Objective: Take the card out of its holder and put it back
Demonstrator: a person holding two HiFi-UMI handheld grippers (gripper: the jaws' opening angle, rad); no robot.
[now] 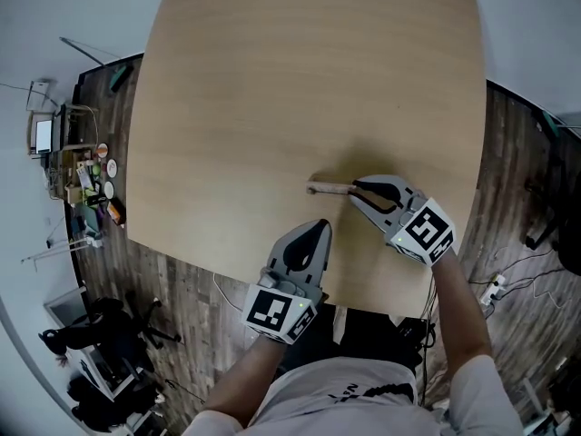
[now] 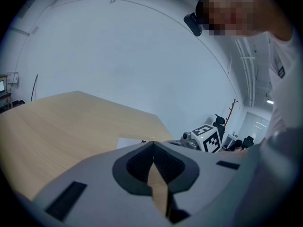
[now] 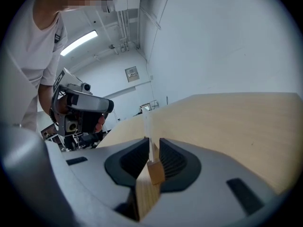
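**A:** Start with the big things. What do the jaws have in front of them?

**B:** A pale wooden table (image 1: pixel 272 80) stretches away ahead of both pairs. The right gripper (image 1: pixel 356 190) lies low over it. Its jaws are parted by a narrow gap, and the near end of the holder (image 1: pixel 327 188) sits in that gap.

**A:** And the left gripper?

**B:** The left gripper (image 1: pixel 320 228) has its jaws closed tip to tip with nothing between them. It sits just beside the right gripper's jaws but is not touching the holder.

**A:** Where is the card?

**B:** The card (image 3: pixel 147 129) stands upright in the holder. It is a thin white sheet seen edge-on, rising straight up the gap between the right gripper's pads. It runs close to one pad, but I cannot tell whether either pad presses on it.

**A:** Is there any writing?

**B:** There are only black-and-white square markers, on the right cube (image 1: pixel 425 232) and the left cube (image 1: pixel 275 310). The shirt (image 1: pixel 354 393) has dark print that is too small to read. The card's face is turned away from every view.
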